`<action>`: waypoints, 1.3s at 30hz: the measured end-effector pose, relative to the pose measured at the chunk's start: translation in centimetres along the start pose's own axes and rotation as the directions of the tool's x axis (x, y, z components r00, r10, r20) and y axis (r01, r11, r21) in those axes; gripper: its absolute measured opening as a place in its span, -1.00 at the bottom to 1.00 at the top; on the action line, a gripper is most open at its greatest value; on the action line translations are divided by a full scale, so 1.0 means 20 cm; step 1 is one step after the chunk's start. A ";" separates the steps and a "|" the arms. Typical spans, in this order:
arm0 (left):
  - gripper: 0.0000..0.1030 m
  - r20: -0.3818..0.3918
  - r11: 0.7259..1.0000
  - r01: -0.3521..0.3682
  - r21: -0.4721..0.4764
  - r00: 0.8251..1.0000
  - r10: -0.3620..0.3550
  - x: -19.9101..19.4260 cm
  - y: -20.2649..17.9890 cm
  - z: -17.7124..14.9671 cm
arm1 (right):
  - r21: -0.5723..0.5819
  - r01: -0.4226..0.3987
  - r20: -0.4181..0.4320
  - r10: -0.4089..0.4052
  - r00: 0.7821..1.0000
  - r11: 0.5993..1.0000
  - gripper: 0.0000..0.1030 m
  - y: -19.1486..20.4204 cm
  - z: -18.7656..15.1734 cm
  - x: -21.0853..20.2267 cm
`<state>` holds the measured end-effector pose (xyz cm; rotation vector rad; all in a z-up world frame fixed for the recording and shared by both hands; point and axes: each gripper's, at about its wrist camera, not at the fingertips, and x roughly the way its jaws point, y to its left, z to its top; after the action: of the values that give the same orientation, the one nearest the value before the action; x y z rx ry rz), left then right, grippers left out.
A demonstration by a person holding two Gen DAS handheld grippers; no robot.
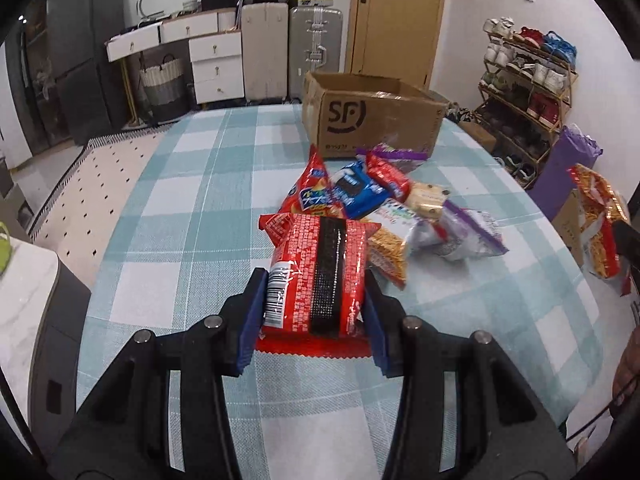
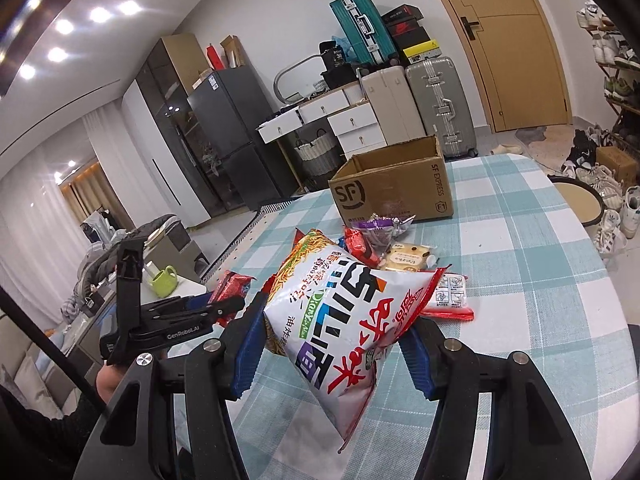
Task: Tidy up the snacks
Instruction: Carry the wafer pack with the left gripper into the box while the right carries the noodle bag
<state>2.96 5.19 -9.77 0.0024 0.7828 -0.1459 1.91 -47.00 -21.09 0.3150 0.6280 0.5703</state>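
With the left gripper [image 1: 316, 300] clamped on a red snack packet [image 1: 316, 276] and the right gripper [image 2: 332, 344] pinching a white noodle bag [image 2: 340, 320], both lifted above the table, most snacks remain piled [image 1: 360, 196] before the open SF cardboard box [image 1: 372, 120], so sorting seems barely underway.

Snack pile [image 1: 372, 216] blocks the cardboard box [image 1: 376, 120] (tablecloth [image 1: 180, 208] beside: open).
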 end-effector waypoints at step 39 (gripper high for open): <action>-0.17 -0.001 0.977 0.212 -0.025 0.977 -0.213 -0.06 -0.10 0.78 | -0.023 -0.088 0.047 0.089 0.995 0.996 0.20 -0.06 0.60 0.12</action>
<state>12.84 2.54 2.12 -0.1048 0.7873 -0.3393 11.61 -47.81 -13.53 0.3371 0.5633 0.6515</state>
